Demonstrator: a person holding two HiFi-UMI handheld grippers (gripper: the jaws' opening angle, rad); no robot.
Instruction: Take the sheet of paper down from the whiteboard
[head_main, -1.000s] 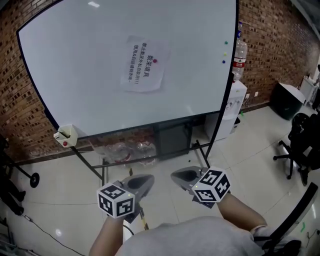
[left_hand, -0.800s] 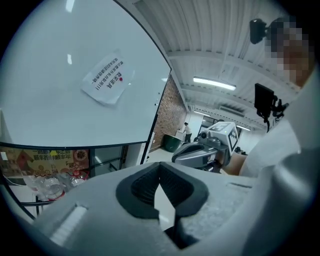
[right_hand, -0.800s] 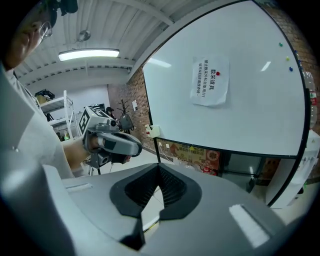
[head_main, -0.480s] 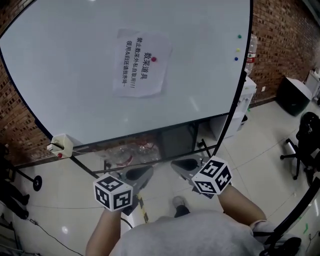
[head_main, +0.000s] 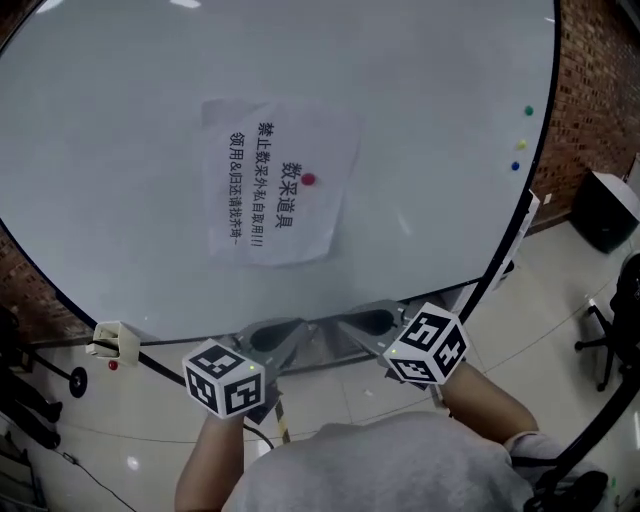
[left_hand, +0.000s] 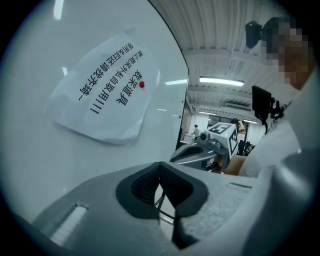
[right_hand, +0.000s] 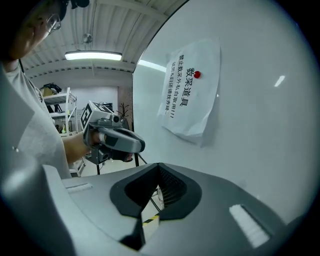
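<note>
- White paper (head_main: 280, 185) on whiteboard (head_main: 450, 90), centre-left in head view, pinned by one red magnet (head_main: 308, 180) near sheet middle.
- Same sheet upper left in left gripper view, upper right in right gripper view.
- Step in hand, judged: approach. Nothing touched yet.
- Left gripper (head_main: 278, 336) and right gripper (head_main: 362, 322) low in head view, side by side at board's bottom edge, well apart from paper.
- Left claw closed, pads together, nothing between.
- Right claw same: closed, empty.
- Next move, judged: lift both toward sheet, open both claws on the way. One for the magnet, other for a free paper edge.
- Order matters: single magnet looks like the only hold, so pulling it with no grip on the sheet probably drops the paper. Pinch edge first, or hold sheet flat while magnet comes off.
- Magnet small and flush to board. Likely needs claw tips square to the surface, not the shallow angle seen now.
- Paper long axis: roughly up-down in head view, slight lean off vertical.
- Print in columns running up-down, big heading column on the right side of the text block, smaller columns to its left.
- Bottom edge bowed off the board in both gripper views, lower right corner most. Probably the easiest pinch point.
- Three small magnets (head_main: 522, 140) at right edge of board, well apart from sheet, not involved.
</note>
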